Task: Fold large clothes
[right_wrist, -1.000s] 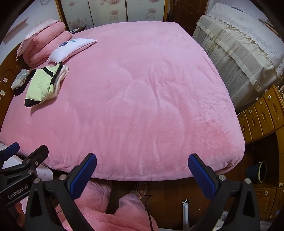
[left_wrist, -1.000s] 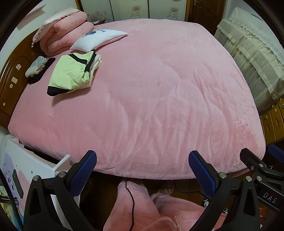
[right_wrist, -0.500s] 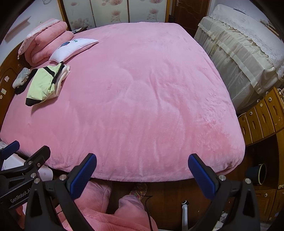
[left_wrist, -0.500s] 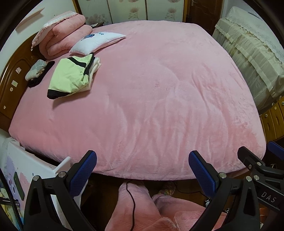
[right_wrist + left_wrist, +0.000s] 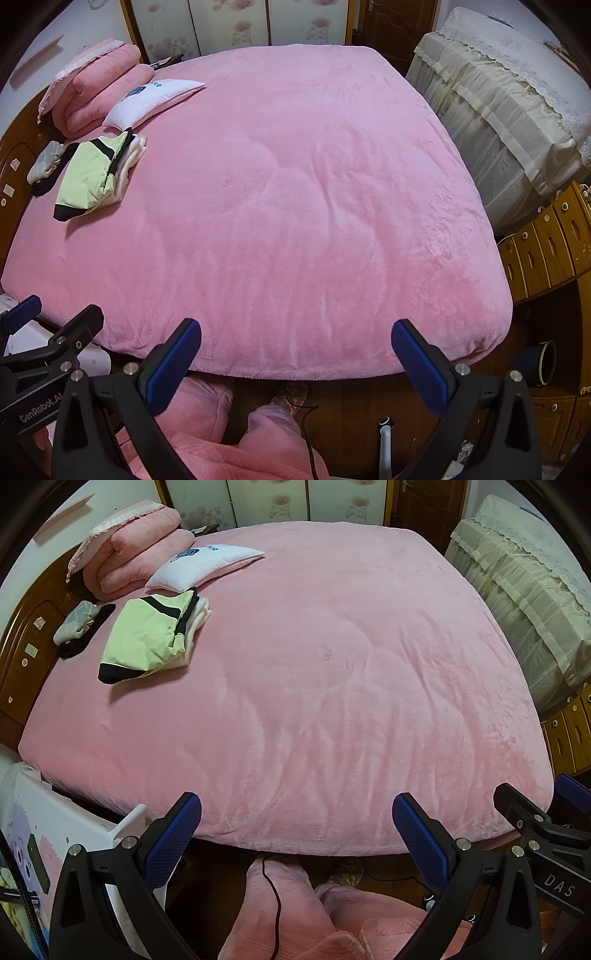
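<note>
Now both tools hang over the near edge of the bed, holding nothing.

Left tool (image 5: pixel 296 825) and right tool (image 5: pixel 296 350) each have blue pads spread wide apart above the pink blanket (image 5: pixel 295 192). Folded clothes (image 5: pixel 147 637), green on top, lie at the far left by the white pillow (image 5: pixel 203 563), well away from both tools.

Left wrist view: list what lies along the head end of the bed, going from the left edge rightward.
Grey patterned cloth bundle → folded lime-green and black garment → white printed pillow → open stretch of pink blanket → cream lace-covered furniture beside the bed.
</note>
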`<state>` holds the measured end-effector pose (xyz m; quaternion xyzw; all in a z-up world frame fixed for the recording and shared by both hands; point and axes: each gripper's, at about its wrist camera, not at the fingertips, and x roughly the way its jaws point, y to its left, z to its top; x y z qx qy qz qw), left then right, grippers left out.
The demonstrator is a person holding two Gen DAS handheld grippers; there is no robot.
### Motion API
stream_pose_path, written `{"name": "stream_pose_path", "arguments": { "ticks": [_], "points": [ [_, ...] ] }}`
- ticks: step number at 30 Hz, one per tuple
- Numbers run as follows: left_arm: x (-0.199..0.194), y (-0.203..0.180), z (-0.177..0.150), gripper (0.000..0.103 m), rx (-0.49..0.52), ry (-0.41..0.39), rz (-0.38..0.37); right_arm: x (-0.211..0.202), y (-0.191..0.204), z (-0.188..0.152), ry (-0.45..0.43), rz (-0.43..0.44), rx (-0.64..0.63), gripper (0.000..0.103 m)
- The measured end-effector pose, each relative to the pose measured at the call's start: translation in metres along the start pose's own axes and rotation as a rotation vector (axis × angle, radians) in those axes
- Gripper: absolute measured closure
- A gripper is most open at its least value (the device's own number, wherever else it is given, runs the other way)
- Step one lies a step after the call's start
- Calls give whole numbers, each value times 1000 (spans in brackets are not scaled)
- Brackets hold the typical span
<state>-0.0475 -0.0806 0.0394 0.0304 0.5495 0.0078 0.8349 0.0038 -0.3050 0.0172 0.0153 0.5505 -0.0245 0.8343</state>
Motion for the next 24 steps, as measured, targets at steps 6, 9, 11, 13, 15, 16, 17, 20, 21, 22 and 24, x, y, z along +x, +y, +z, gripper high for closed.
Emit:
{"name": "stream_pose_path", "arguments": {
  "ticks": [6,9,11,13,15,16,17,20,21,22,24],
  "points": [
    [2,-6,3,1,-10,9,6,6,-7,5,10,7,0,0],
    [4,-11,6,1,-10,13,9,10,-13,9,18,10,5,0],
    [6,-15,8,1,-11,15,11,14,-18,12,22,12,10,0],
    [8,-17,11,1,-14,17,10,17,-22,15,26,14,14,0],
    [12,-18,15,1,-20,22,10,19,-25,17,26,13,17,0],
    [13,-19,17,1,-25,23,11,21,-27,18,25,13,19,0],
    [14,-19,19,1,-28,23,13,22,-29,21,22,13,21,0],
    [17,-18,25,1,-43,22,9,25,-33,23,20,17,29,0],
    [18,-18,26,1,-47,22,7,28,-35,26,25,23,32,0],
    [18,-18,28,1,-49,22,5,30,-36,27,30,26,35,0],
    [17,-19,31,1,-45,18,10,35,-41,32,43,32,50,0]
  ]
}}
